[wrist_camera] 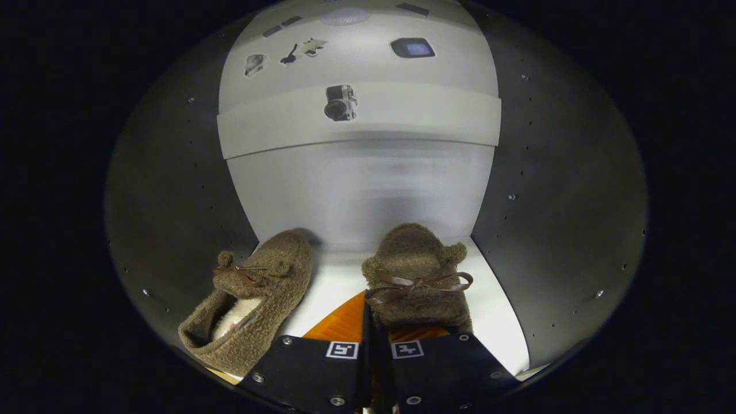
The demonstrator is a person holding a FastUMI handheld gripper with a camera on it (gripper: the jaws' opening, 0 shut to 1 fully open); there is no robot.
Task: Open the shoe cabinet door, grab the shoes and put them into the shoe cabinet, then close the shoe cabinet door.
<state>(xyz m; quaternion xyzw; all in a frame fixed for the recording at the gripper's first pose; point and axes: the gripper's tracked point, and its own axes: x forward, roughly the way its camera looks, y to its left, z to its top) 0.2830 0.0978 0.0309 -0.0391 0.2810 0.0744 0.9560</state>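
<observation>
I am looking into the open shoe cabinet point(552, 190), which has dark side walls and a white floor. Two brown fuzzy shoes with brown bows are inside. The left shoe point(253, 299) lies on the floor by the left wall, its toe pointing to the back. The right shoe point(417, 276) sits straight ahead of my fingers with its toe near the back panel. My gripper point(368, 313) is shut on this shoe's heel edge. The orange left finger point(342, 326) shows outside the shoe, and the right finger is mostly hidden under it.
A white shelf point(356, 121) crosses the cabinet above the shoes, with the white back panel point(356, 190) below it. Small stickers dot the white surfaces above the shelf. Bare white floor point(494, 310) lies right of the held shoe, and a narrow strip runs between the two shoes.
</observation>
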